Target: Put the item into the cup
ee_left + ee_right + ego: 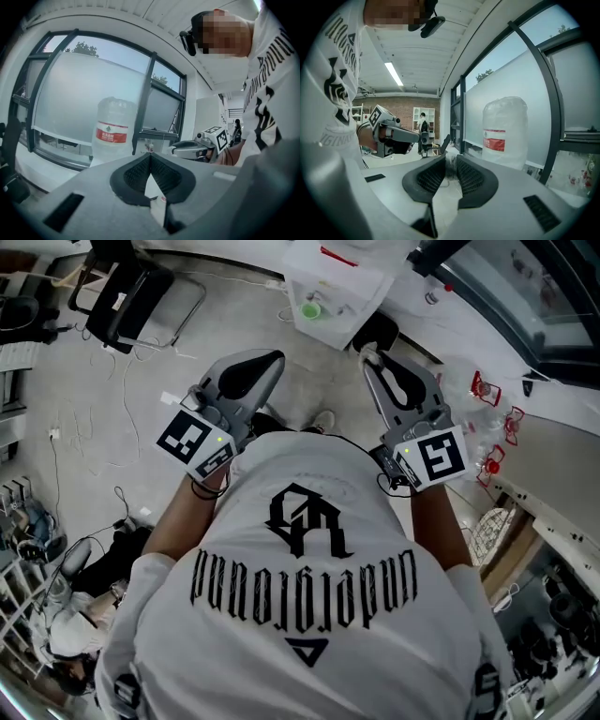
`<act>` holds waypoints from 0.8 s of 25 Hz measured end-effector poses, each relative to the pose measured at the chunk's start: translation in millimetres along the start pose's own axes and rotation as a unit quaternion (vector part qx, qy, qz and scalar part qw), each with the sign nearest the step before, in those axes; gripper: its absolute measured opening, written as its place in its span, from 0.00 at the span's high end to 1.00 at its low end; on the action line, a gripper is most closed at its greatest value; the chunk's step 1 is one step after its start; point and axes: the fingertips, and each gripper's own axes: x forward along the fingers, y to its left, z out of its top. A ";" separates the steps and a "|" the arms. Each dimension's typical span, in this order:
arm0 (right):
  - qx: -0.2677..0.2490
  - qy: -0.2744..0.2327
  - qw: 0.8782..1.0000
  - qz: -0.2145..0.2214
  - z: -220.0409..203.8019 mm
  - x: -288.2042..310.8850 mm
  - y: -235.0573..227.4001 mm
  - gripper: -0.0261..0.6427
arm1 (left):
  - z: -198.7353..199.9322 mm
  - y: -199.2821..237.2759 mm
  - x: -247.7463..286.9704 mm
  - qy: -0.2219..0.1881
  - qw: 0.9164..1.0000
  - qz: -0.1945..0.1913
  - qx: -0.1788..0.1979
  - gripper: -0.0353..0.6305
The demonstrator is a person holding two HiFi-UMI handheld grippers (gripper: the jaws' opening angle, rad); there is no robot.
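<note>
Left gripper (150, 155): jaws closed tip to tip, nothing between them.
Right gripper (450, 158): jaws clamped on item.
Item (451, 166): small, pale, crumpled; pinched at the jaw tips.
Water jug (505, 133): upright beside window.

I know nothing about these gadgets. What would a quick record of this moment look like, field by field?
Holder: person in a white printed T-shirt, standing
Left gripper: raised, jaws together, empty
Right gripper: raised, jaws closed on a small pale item, too blurred to name
Ahead: water jug with red label, by the window
</note>
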 end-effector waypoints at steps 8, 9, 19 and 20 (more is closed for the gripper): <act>0.022 0.011 0.999 -0.027 -9.3 22.1 -14.6 0.84 | -0.7 33.4 20.2 0.013 1.000 -0.024 -0.005 0.93; 0.024 0.012 0.999 -0.030 -10.0 26.3 -15.6 0.84 | 0.0 39.0 21.1 0.013 1.000 -0.027 -0.005 0.93; 0.054 0.031 0.996 -0.071 -21.8 69.5 -29.6 0.84 | -0.5 88.3 27.2 0.037 0.997 -0.061 -0.003 0.93; 0.058 0.034 0.995 -0.072 -23.2 75.4 -31.3 0.84 | -1.2 94.7 28.2 0.039 0.997 -0.062 -0.004 0.93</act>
